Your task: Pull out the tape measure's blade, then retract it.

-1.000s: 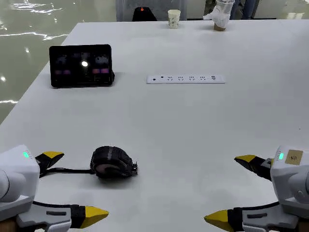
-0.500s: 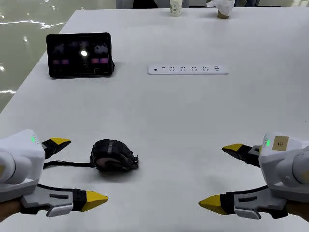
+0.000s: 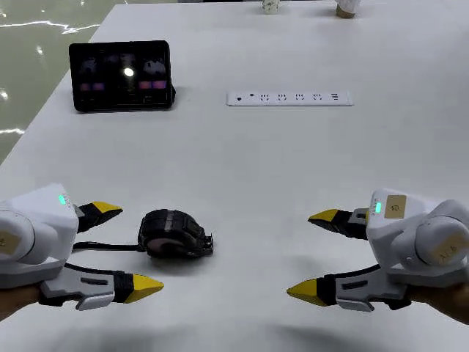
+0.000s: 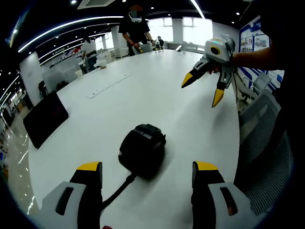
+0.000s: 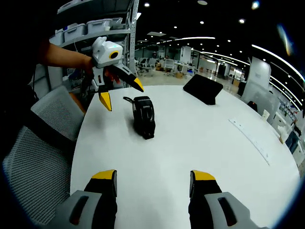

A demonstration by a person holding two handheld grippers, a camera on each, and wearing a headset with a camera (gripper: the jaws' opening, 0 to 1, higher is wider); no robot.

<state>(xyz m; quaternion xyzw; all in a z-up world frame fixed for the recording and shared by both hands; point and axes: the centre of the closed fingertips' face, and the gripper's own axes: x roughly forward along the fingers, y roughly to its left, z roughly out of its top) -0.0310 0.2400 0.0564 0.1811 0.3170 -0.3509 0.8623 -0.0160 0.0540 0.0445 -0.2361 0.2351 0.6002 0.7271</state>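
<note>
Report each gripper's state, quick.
Left gripper: open, holding nothing; the tape measure lies just ahead of it.
Right gripper: open, holding nothing.

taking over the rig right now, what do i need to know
Left gripper: open, empty, with the tape measure just ahead of its jaws and apparently untouched.
Right gripper: open, empty, well to the right of it.
The tape measure lies on the table with no blade pulled out.
Done: nothing.
Left: hold the case, pull the blade out, retract it.
</note>
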